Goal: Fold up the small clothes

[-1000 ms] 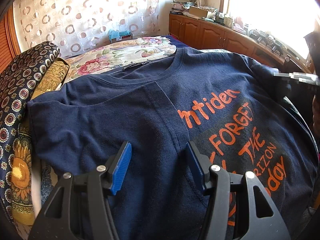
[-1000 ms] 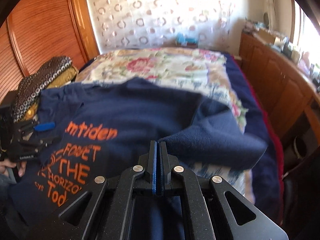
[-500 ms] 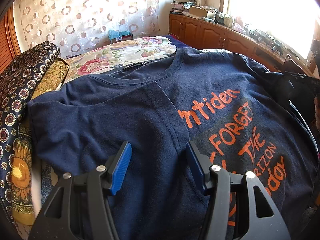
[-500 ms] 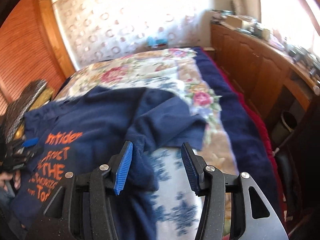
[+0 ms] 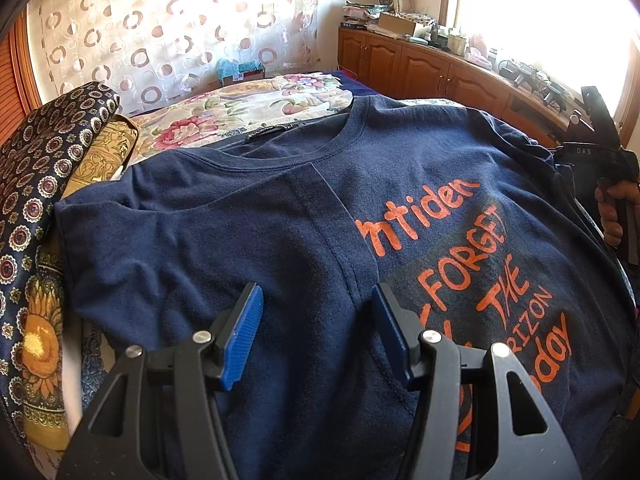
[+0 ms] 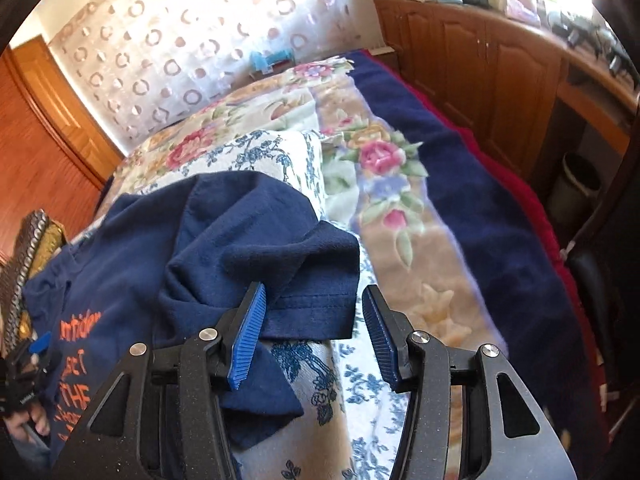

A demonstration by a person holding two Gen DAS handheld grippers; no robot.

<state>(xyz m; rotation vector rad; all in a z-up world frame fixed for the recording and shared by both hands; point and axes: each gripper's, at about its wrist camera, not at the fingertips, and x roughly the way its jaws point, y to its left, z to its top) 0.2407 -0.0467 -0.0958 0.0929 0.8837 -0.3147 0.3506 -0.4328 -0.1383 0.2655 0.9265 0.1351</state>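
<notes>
Was a home bedroom, judged by the furnishings. Bed (image 6: pixel 400 208) filling the middle, spread with a rose-patterned floral cover (image 5: pixel 240 108) and edged by a dark blue blanket (image 6: pixel 480 208) toward 3 o'clock in the right wrist view. Sheer curtain (image 5: pixel 160 32) printed with rings hung at 12 o'clock behind the bed. Ran along the wall from 1 to 3 o'clock: wooden cabinets (image 5: pixel 420 68), tops cluttered with household odds and ends under a bright window (image 5: pixel 540 12). Wood-panelled wardrobe door (image 6: pixel 36 152) stood at 9 o'clock. Patterned cushions (image 5: pixel 44 184) lay stacked at 9 o'clock in the left wrist view.
</notes>
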